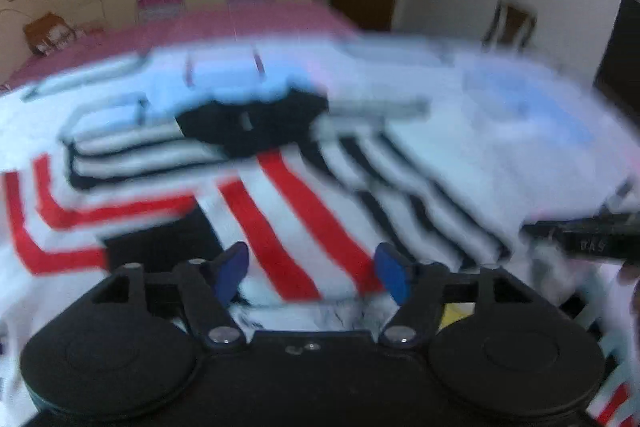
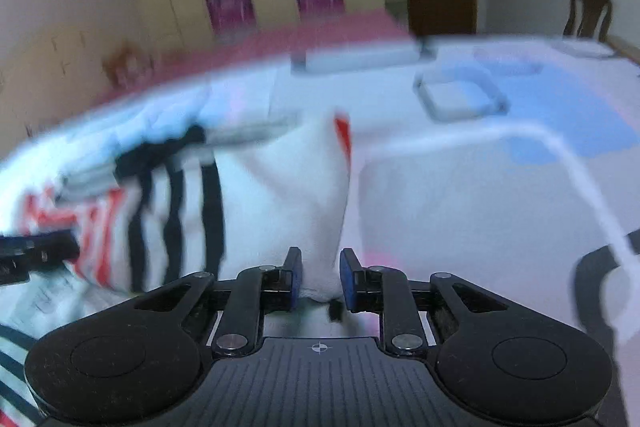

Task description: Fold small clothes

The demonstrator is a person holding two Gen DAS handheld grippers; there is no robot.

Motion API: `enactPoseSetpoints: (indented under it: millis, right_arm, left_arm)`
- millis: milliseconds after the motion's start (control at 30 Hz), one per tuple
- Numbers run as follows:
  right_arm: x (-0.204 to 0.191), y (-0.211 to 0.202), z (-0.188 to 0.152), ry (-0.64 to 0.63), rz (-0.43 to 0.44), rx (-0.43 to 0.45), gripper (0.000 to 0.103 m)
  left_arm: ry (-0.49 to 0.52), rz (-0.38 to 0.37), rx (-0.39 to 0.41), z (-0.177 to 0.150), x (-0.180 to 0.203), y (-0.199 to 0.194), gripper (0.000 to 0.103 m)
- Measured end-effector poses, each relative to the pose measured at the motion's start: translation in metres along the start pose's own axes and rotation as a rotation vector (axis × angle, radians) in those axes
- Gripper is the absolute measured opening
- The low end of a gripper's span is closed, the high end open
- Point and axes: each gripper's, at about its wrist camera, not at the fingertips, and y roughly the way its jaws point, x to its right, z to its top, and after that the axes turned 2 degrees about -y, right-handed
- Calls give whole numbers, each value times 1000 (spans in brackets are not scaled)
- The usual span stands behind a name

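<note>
The sock (image 1: 304, 227), white with red and black stripes, lies on the white sheet (image 2: 460, 207) in front of both tools; we place everything else relative to it. In the left wrist view the left gripper (image 1: 314, 273) hovers just over the sock's near end, jaws well apart, pads clear of the cloth. In the right wrist view the right gripper (image 2: 320, 279) has its jaws nearly together with the sock's white end between them; we judge this a pinch, though one pad seems to stand slightly off. We judge a fold to be mid-course: next, the right end must be carried over the striped part and the left gripper must pin it. Motion blur smears the stripes; the sock's underside is hidden. Beyond the sock, a chair (image 2: 590, 13).
</note>
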Motion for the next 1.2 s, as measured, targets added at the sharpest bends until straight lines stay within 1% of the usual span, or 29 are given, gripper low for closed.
enactPoseSetpoints:
  millis: [33,67,133,167,200,267,300,333,367,400,467,500,533,567,633,700,733,767,867,900,933,967,1000,1033,1100,1133,1167,1200]
  right_arm:
    - [-1,-1,1,-22,-2,4,22]
    - [-1,-5,3,-27,4,6,22]
    - [3,-17,5,-9,32,61,22]
    - [3,-20,7,-3,53,85,22]
    - [0,-18,8,-3,70,93,22]
    - [-14,0,12,-35,131,62,22]
    - [-22,7,13,-61,148,50,22]
    - [-30,14,12,-104,144,43,22]
    - [-34,17,15,-130,136,57,22]
    - [-32,20,19,-130,140,64,22]
    - [-21,29,33,-99,143,75,22]
    - [-17,36,43,-99,126,87,22]
    - [-13,43,50,-104,112,92,22]
    - [-8,55,62,-103,84,94,22]
    - [5,75,82,-66,59,92,22]
    - [17,91,98,-36,8,81,22]
    - [22,94,102,-16,16,74,22]
    - [28,96,106,0,32,66,22]
    - [26,89,105,-41,34,61,22]
    - [24,83,103,-53,50,72,22]
    - [20,79,101,-66,59,83,23]
    - [17,78,100,-72,46,83,23]
    - [14,80,98,-64,35,82,23]
    - [15,79,97,-43,42,93,23]
    - [19,77,97,-14,70,99,23]
    - [18,77,98,-15,90,96,23]
    - [16,81,98,-41,95,83,23]
    - [14,88,99,-82,53,68,22]
  left_arm:
    - [3,4,6,-3,1,0,68]
    - [-16,-8,15,-1,-2,-5,63]
    - [-53,-43,62,3,-8,-14,61]
    - [-58,-42,79,5,-8,-15,62]
    - [-55,-41,73,7,-8,-10,62]
    - [-47,-31,32,9,-7,7,62]
    - [-35,-21,30,10,-7,14,63]
    - [-23,-14,36,12,-6,14,62]
    - [-21,-15,42,13,-8,11,61]
    - [-21,-14,52,16,-11,9,61]
    - [-26,8,45,16,-19,11,61]
    - [-46,3,41,17,-24,15,61]
    - [-60,-3,52,19,-26,16,61]
    - [-60,1,58,22,-25,19,62]
    - [-48,20,62,26,-22,24,62]
    - [-57,18,61,27,-25,27,63]
    - [-64,14,62,27,-28,27,63]
    - [-63,21,58,25,-32,25,62]
    - [-77,30,58,24,-38,16,60]
    - [-84,25,65,26,-37,14,61]
    - [-80,32,79,29,-34,13,67]
    - [-72,59,91,32,-31,13,69]
    - [-77,71,94,35,-30,14,68]
    - [-94,63,92,37,-32,15,64]
    - [-115,39,103,36,-38,13,63]
    - [-102,53,89,34,-40,14,62]
    - [-96,89,59,30,-44,19,58]
    - [-109,106,43,26,-51,21,59]
